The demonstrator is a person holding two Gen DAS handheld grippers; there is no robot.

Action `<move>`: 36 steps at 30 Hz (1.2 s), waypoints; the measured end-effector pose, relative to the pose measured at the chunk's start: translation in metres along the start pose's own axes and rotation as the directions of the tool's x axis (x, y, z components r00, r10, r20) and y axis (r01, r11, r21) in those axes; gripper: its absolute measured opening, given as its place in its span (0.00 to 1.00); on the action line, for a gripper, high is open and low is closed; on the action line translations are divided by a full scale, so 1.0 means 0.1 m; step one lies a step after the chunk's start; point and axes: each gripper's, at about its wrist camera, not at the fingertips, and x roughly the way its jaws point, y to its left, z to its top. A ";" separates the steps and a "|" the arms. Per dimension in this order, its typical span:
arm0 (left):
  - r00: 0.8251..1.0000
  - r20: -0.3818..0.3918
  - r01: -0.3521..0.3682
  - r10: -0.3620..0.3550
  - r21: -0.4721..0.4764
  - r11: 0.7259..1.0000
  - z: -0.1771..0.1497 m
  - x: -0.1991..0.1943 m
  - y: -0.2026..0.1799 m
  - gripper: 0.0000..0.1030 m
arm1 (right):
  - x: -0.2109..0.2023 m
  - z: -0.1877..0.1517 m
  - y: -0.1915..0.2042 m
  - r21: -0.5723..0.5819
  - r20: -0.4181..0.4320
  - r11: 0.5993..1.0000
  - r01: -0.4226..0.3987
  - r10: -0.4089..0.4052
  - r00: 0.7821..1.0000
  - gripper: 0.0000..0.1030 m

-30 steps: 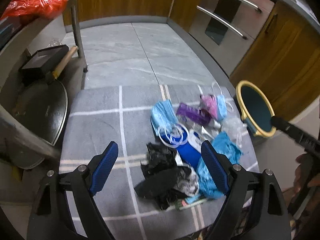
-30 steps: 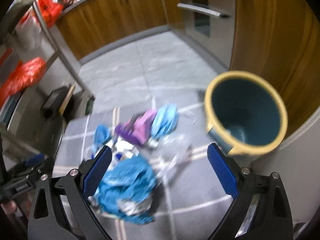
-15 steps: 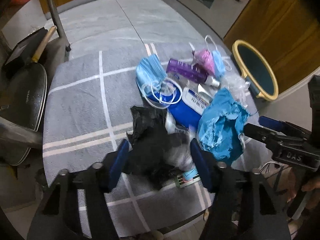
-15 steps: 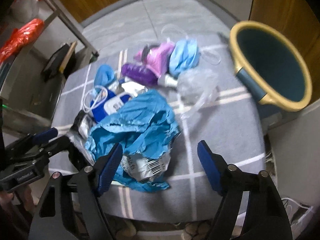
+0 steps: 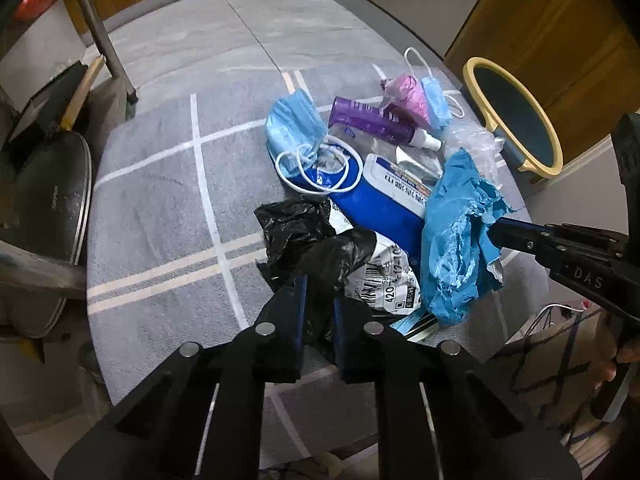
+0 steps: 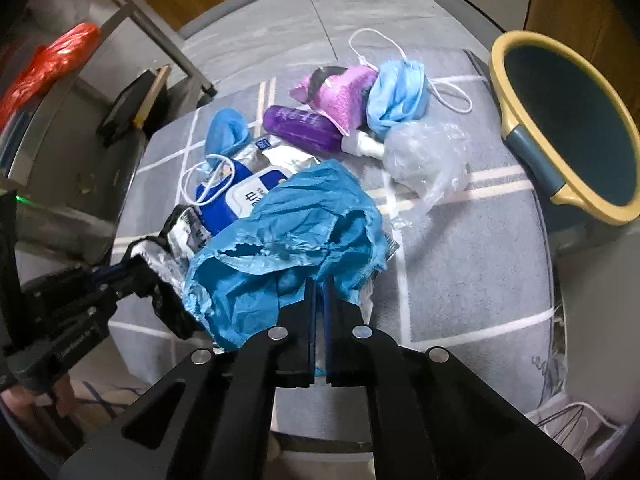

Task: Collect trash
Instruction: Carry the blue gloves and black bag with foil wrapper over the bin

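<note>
A pile of trash lies on a grey checked cloth [image 5: 152,208]. My left gripper [image 5: 318,300] is shut on a crumpled black plastic bag [image 5: 304,236] at the pile's near edge. My right gripper [image 6: 318,292] is shut on a crumpled blue plastic bag [image 6: 288,232], which also shows in the left wrist view [image 5: 456,240]. Behind them lie a blue wipes pack [image 5: 380,200], face masks [image 5: 292,128], a purple spray bottle [image 5: 372,124], a pink wrapper [image 6: 344,92] and a clear plastic bag [image 6: 428,160]. A yellow-rimmed teal bin [image 6: 568,120] stands at the right.
A metal rack [image 5: 100,36] with a dark pan [image 5: 44,200] and a black box [image 6: 132,108] stands at the left. Red bags [image 6: 48,64] sit on its shelf. Wooden cabinets [image 5: 560,40] and an oven front line the back. Cables [image 6: 572,420] lie at the lower right.
Both grippers have moved down onto the pile and shut: the left one on the black bag, the right one on the blue bag.
</note>
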 end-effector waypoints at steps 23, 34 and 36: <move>0.957 0.290 0.010 -0.025 0.054 0.999 0.22 -1.18 -0.15 0.06 | -1.20 0.13 -0.01 -0.119 0.395 0.991 0.055 -0.003 0.919 0.02; 0.915 0.400 0.014 -0.060 0.117 0.993 0.56 -1.45 -0.49 0.05 | -1.57 0.33 -0.48 -0.015 0.507 0.996 0.086 -0.066 0.859 0.02; 0.911 0.407 0.014 -0.066 0.131 0.991 0.62 -1.43 -0.56 0.05 | -1.60 0.38 -0.58 0.014 0.517 0.997 0.078 -0.074 0.852 0.02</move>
